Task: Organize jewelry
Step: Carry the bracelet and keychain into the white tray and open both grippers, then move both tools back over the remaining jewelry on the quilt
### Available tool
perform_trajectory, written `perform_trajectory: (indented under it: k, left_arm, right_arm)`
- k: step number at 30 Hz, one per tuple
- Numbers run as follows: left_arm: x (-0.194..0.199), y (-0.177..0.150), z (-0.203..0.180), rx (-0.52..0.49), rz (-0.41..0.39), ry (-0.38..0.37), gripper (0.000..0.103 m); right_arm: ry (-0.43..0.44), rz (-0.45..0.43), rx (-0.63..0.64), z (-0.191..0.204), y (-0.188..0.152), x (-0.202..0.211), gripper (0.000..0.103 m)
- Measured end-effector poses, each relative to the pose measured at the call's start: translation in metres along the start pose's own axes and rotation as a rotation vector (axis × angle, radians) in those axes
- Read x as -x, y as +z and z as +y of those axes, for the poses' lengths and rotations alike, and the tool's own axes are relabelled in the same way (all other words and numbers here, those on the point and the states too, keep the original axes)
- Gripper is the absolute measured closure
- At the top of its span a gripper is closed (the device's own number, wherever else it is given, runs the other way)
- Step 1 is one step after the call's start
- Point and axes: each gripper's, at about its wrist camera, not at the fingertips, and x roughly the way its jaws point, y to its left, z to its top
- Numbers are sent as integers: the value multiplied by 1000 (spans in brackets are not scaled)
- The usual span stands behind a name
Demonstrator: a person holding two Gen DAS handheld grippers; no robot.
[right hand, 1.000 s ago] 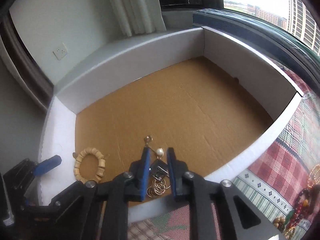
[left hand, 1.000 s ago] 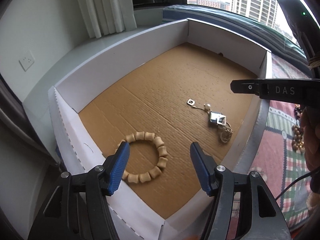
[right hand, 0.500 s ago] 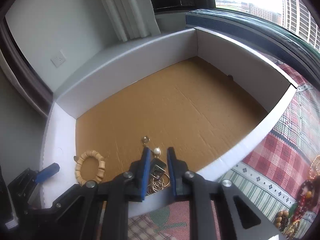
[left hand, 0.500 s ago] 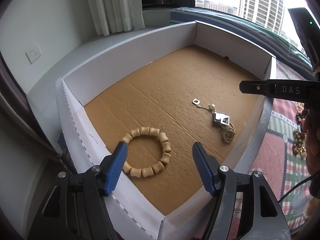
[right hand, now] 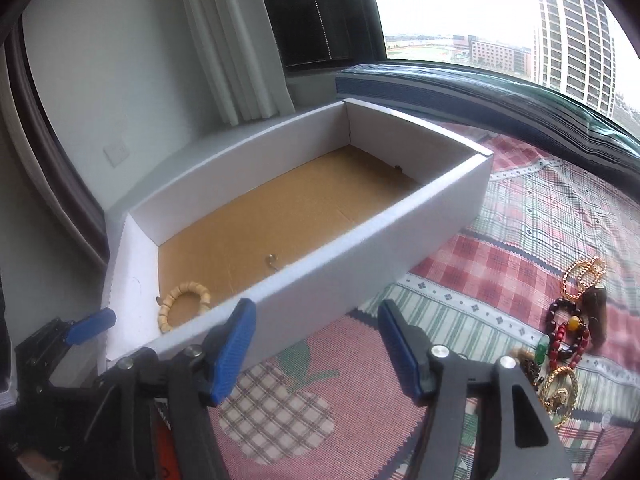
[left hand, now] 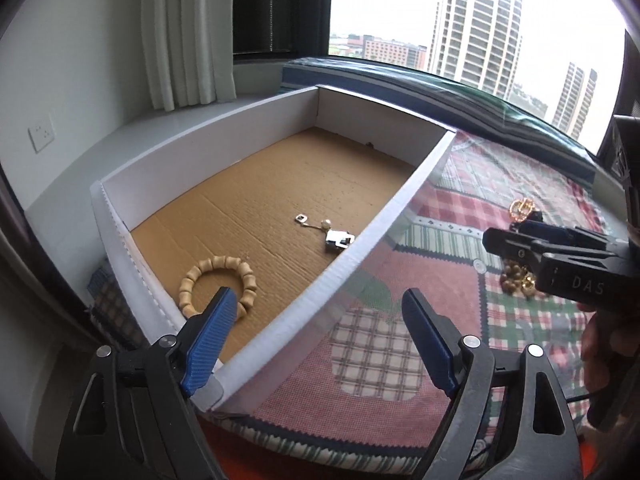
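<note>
A: Item one, the landmark: shallow white cardboard box with a brown corrugated floor (left hand: 276, 204). Contents?

B: Tan wooden bead bracelet (left hand: 218, 286) at the box's near left corner. Small silver-and-pearl pendant with chain (left hand: 334, 234) against the box's right wall. Both lie loose; nothing touches them.

A: Grippers?

B: Left gripper (left hand: 316, 340): blue pads wide apart, nothing between, straddling the box's near right corner. Right gripper (right hand: 316, 344): jaws have just been opening, now apart and empty, outside the box over the red-and-green checked cloth (right hand: 500, 264).

A: Uncatalogued stock?

B: Heap of mixed jewellery (right hand: 568, 332) on the cloth, well right of the box: dark red beads, gold rings, a brown pendant.

A: Step in hand, by my reading: fetch the next piece from that heap. Advice?

B: Pick one piece at the heap's edge, pads either side of a single strand. Lift slowly, since tangled neighbours may trail. Set it down in bare floor at the box's far end, apart from the two pieces.

A: Obscured entries?

B: From the right wrist the box's wall hides the pendant, only its hook showing. The heap's lower part sits behind the right gripper's frame. Piece count cannot be told.
</note>
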Motion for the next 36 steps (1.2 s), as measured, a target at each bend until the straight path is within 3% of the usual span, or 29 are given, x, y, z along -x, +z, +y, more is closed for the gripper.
perform_trajectory:
  k: [2,5,12,15,20,23,26,29,36]
  left_arm:
    - [-7,-7,-24,-54,15,-66,6]
    - [-35,-21,-59,-119,111,-143,6]
    - [-102,-69,-136,-270,298,-156,6]
    - [-99,-79,-145,-279,249,-110,1]
    - [-99,-78,-140,-236,266,-115,1]
    - [-99,-78,-139,-237,268,-119,1]
    - [-97,-81,-139,-229,273,-107,1]
    - [-95,-83,-138,-216,260,-97,1]
    - [-95,-83,-139,-204,257,-88,1]
  right_arm:
    - [-117,18,-6,-18,-30,17,24]
    - [-311,46,-18,-47,-80,36,23]
    - [-505,147,-190,-121,-177,61,23]
    - [-517,137,-257,-140,-197,66,23]
    - [-452,74,-386,-150,-209,74,15]
    - [-463,55,-370,-145,-212,70,12]
    - [-444,68,-260,-136,-215,62,0]
    - [-464,43,-254,-132,-219,64,0]
    - [-470,79,-279,-133,-216,64,0]
